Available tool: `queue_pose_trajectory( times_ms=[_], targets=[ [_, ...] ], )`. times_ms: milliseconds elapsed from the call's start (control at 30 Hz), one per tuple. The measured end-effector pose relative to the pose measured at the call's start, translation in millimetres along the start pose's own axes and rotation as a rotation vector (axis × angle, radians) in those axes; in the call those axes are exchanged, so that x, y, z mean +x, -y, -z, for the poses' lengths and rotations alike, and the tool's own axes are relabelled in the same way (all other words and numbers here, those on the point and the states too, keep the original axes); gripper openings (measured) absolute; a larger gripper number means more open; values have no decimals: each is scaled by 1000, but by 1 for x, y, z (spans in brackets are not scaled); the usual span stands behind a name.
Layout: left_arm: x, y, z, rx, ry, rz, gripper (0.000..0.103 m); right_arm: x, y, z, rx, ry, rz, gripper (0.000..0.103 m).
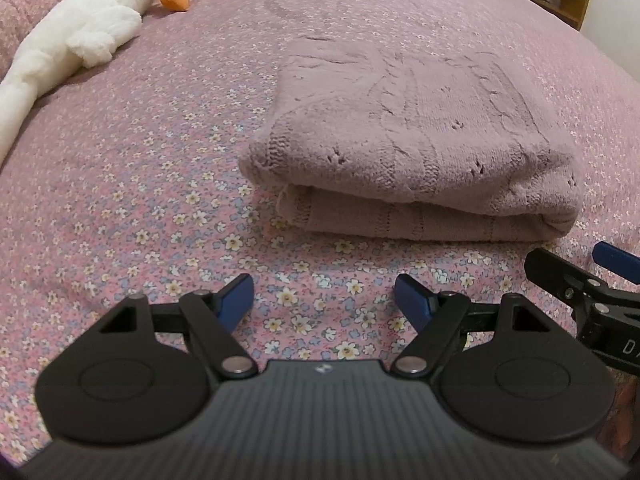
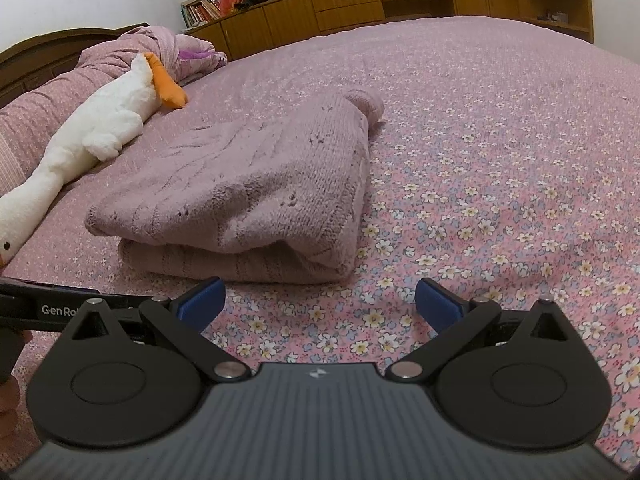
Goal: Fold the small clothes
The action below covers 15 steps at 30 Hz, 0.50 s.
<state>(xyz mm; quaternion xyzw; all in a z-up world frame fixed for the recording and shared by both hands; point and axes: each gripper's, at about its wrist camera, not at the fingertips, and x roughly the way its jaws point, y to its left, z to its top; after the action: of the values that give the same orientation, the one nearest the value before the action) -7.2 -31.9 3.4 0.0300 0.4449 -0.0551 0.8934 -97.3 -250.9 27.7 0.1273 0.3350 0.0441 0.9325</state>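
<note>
A mauve knitted sweater (image 1: 412, 140) lies folded in a thick stack on the floral bedspread (image 1: 160, 200). It also shows in the right wrist view (image 2: 256, 196), with a rounded part sticking out at its far end. My left gripper (image 1: 324, 300) is open and empty, just short of the sweater's near edge. My right gripper (image 2: 318, 302) is open and empty, near the sweater's front right corner. The right gripper's tip shows at the right edge of the left wrist view (image 1: 580, 276).
A white plush goose (image 2: 92, 132) with an orange beak (image 2: 168, 84) lies along the bed's left side, also in the left wrist view (image 1: 68, 48). A rolled pink quilt (image 2: 48, 80) sits behind it. Wooden cabinets (image 2: 400, 0) line the far wall.
</note>
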Motion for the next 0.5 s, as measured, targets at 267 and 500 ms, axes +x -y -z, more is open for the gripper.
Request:
queue_pose_trajectory(
  times_ms=[267,500],
  targets=[
    [-1,3,1,7,-1,1,79,-1,-1,0,3,4,-1,103],
    [-2,4,1,10,-3,-1,79,0,0,0,6,4,-3,103]
  ],
)
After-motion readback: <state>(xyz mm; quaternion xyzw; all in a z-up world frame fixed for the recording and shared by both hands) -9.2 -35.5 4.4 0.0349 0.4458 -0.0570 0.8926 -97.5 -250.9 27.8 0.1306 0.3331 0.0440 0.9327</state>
